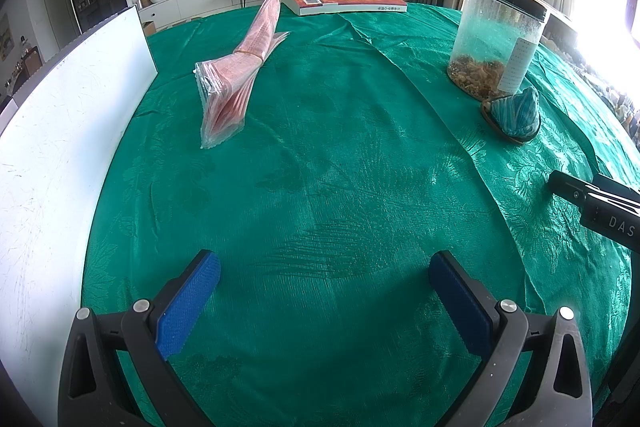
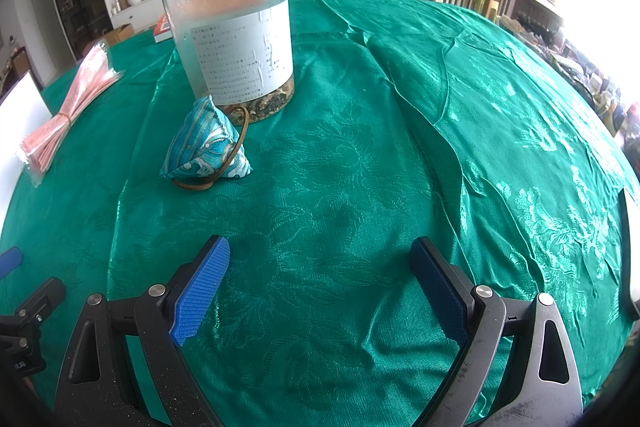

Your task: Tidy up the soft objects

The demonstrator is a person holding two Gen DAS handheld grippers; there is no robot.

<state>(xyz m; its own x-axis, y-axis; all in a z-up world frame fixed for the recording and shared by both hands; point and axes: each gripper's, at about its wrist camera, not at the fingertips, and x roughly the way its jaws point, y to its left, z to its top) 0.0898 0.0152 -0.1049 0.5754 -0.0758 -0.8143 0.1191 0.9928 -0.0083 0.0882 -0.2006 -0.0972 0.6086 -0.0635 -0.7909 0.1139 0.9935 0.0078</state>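
Left claw (image 1: 324, 275): held wide open above the green damask cloth (image 1: 320, 167) of the bench, nothing between its blue ribbed pads (image 1: 188, 307).
Right claw (image 2: 320, 267): likewise spread wide and empty, aimed over the cloth toward the pouch.
Soft object: a small teal pyramid-shaped fabric pouch with a swirl pattern (image 2: 206, 147), seated on a thin brown ring (image 2: 224, 163), just in front of the clear plastic jar with a black lid (image 2: 230, 35) and possibly touching it.
Second soft item: a pink bundle of flat plastic-wrapped sheets tied at the middle (image 1: 236, 79), lying well apart from the pouch, near the white board (image 1: 60, 131).
Handling, pouch: judged light and squashy (a filling is likely); it should give under the pads and is best pinched across its two sloping faces, low down, clear of the ring.
Handling, bundle: judged floppy and slippery in its film; the tied waist is the surest hold.
Risk: the jar may be nudged if the pouch is approached from behind.
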